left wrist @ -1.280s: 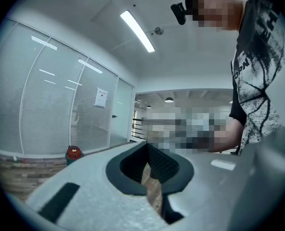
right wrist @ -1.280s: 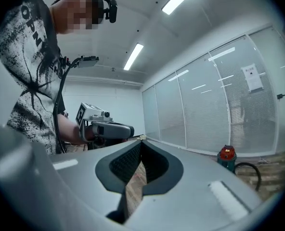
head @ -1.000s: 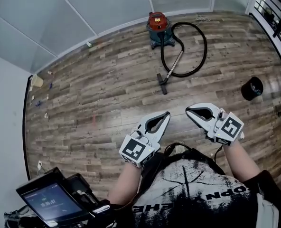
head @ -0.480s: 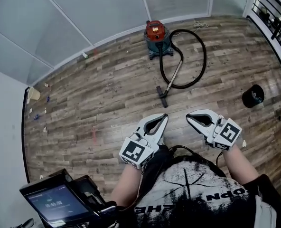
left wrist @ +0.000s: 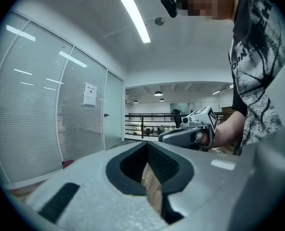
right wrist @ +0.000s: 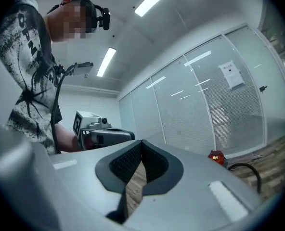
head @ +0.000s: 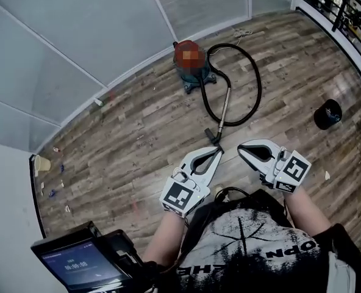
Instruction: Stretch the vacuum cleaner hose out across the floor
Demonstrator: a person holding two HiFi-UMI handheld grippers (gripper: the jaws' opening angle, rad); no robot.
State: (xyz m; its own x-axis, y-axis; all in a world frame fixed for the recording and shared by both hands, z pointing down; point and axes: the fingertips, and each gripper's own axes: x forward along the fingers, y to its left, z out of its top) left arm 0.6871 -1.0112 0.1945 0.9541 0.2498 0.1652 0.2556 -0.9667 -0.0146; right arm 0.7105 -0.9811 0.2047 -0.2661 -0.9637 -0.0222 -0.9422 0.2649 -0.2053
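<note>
Black hose (head: 253,78) looped beside red vacuum (head: 189,63)

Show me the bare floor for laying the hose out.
Bare: the wide stretch left of the vacuum cleaner, along the glass wall; also the strip between the hose loop and the black bin. Crowded: around the vacuum cleaner and loop.
</note>
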